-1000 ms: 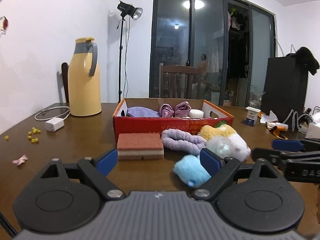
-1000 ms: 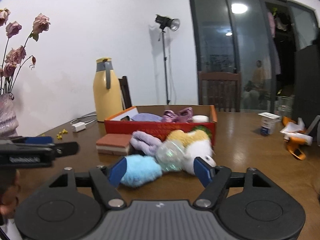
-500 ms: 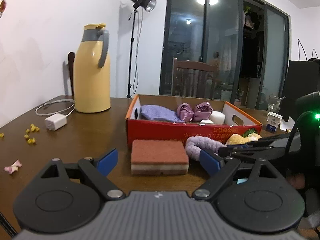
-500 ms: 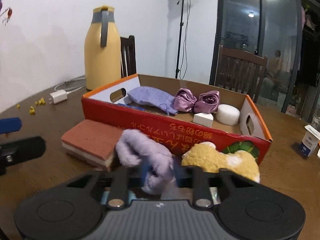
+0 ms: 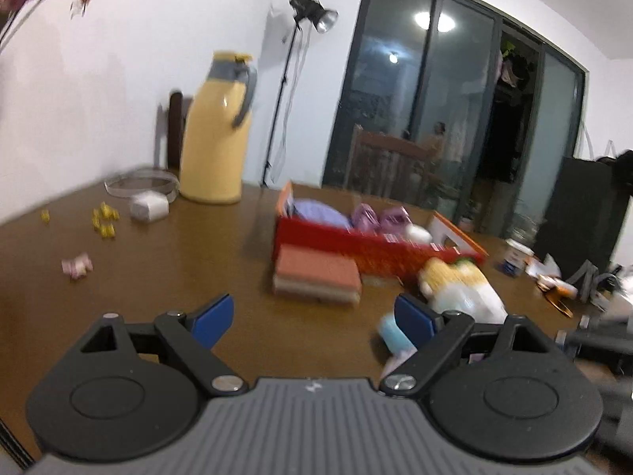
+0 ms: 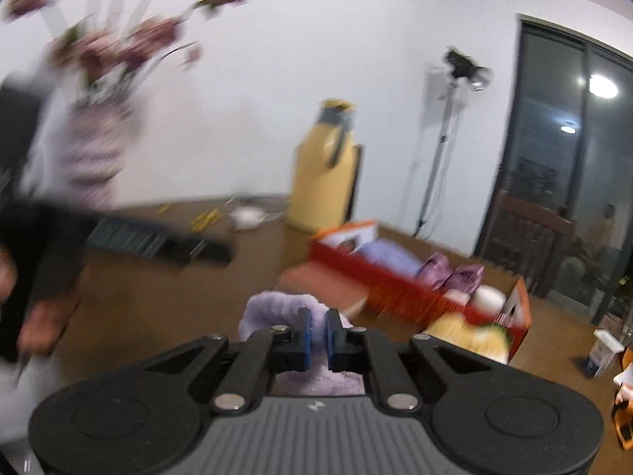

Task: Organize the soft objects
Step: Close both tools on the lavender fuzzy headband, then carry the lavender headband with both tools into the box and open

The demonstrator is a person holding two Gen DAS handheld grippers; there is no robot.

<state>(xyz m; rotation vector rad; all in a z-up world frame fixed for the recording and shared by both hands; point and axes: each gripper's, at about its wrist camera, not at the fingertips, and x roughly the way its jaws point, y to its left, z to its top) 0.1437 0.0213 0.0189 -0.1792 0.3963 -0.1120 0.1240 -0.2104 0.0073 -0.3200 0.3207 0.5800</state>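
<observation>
I have the right gripper (image 6: 316,334) pinched down on the fuzzy lavender piece (image 6: 277,308); its blue pads are nearly together and the pile bulges out above them and shows again underneath, so I read it as a firm pinch on a fold of the fabric. In the right wrist view the piece sits at lower centre, right at the claw, lifted clear of the brown table (image 6: 166,304). The frame is smeared, so I can't say how much of the piece hangs below.

What matters for the next move is the red cardboard box (image 6: 399,289). From the claw it lies up and to the right in the frame, running diagonally from the centre toward the right edge, its long side facing me and its open top already holding a pale purple cloth (image 6: 391,257), a pink bow (image 6: 451,273) and a white round thing (image 6: 488,299). I judge the carry goes forward and rightward over that near wall, with the free room toward the middle of the box.

The left gripper (image 5: 312,314) is spread wide with nothing between its pads, at the bottom of its view. Ahead of it the pink sponge block (image 5: 316,275) sits against the box front, the yellow and white plush (image 5: 459,285) to the right, and the light blue fluffy piece (image 5: 391,330) just behind the right pad. So the left is nearer those; the right is the one carrying.
</observation>
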